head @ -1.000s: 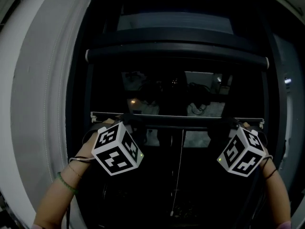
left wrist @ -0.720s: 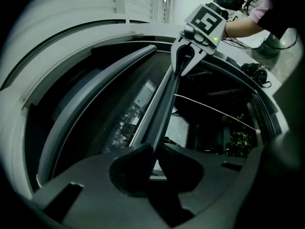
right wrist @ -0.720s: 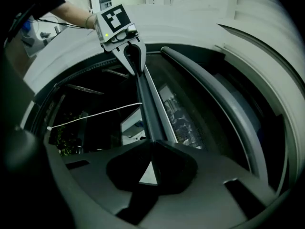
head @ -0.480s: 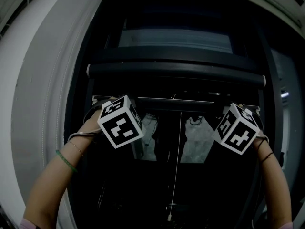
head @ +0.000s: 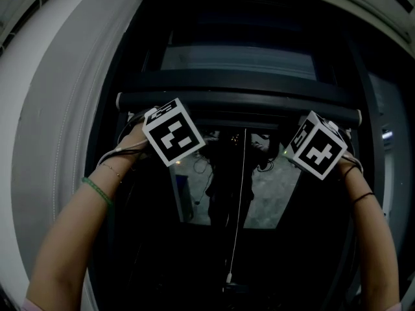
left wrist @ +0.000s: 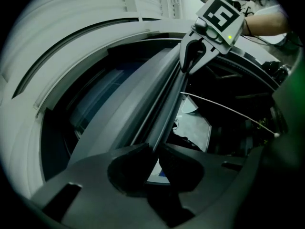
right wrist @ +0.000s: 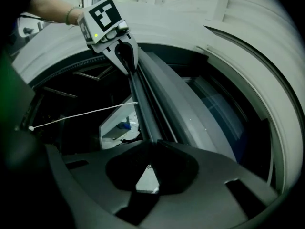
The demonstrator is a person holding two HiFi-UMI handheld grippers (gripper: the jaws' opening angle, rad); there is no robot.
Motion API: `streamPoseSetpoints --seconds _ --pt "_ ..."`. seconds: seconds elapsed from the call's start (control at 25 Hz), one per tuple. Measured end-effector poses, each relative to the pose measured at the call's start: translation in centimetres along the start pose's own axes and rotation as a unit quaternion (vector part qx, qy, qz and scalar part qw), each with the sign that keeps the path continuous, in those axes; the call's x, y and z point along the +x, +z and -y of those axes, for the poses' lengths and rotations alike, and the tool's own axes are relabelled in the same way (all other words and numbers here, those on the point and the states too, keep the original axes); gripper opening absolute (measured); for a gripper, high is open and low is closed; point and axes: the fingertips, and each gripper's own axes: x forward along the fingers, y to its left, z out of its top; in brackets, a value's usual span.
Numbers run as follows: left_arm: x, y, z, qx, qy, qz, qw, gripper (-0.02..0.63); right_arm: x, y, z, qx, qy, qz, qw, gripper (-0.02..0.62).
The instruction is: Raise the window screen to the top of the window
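Left gripper [left wrist: 156,148]: my jaws are closed on the screen bar [left wrist: 164,113], one dark tip touching each side of it.
Screen bar: thin and grey, it runs from my jaws up and away towards the top right.
Right gripper [left wrist: 187,66]: at the bar's far end, its dark jaws pinched on the bar.
Marker cube [left wrist: 220,14]: sits above those jaws, with a small green light on.
Hand [left wrist: 267,20]: behind the cube, top right.
Roller tube [left wrist: 121,111]: broad, grey, just left of the bar and parallel to it.
Cord [left wrist: 224,109]: thin, white, slanting from the bar down to the right.
Window frame [left wrist: 71,37]: white, curving across the top left.
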Motion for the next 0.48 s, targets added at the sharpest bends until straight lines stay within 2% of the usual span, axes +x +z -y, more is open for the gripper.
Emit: streamPoseSetpoints --seconds 0.12,0.24,0.48 --pt "0.1 -0.3 -0.3 -0.020 -0.003 -0.001 0.9998 0.057 0.2 0.2 0.3 0.001 0.002 0.005 1.000 0.048" --pt "0.0 -0.1 -0.2 -0.030 0.005 0.018 0.9994 0.058 0.1 0.2 0.2 0.015 -0.007 0.022 1.000 0.051" --pt "-1.0 0.2 -0.7 -0.072 0.069 0.075 0.9922 0.076 -0.8 0.6 0.6 0.116 -0.038 0.075 0.990 0.069"
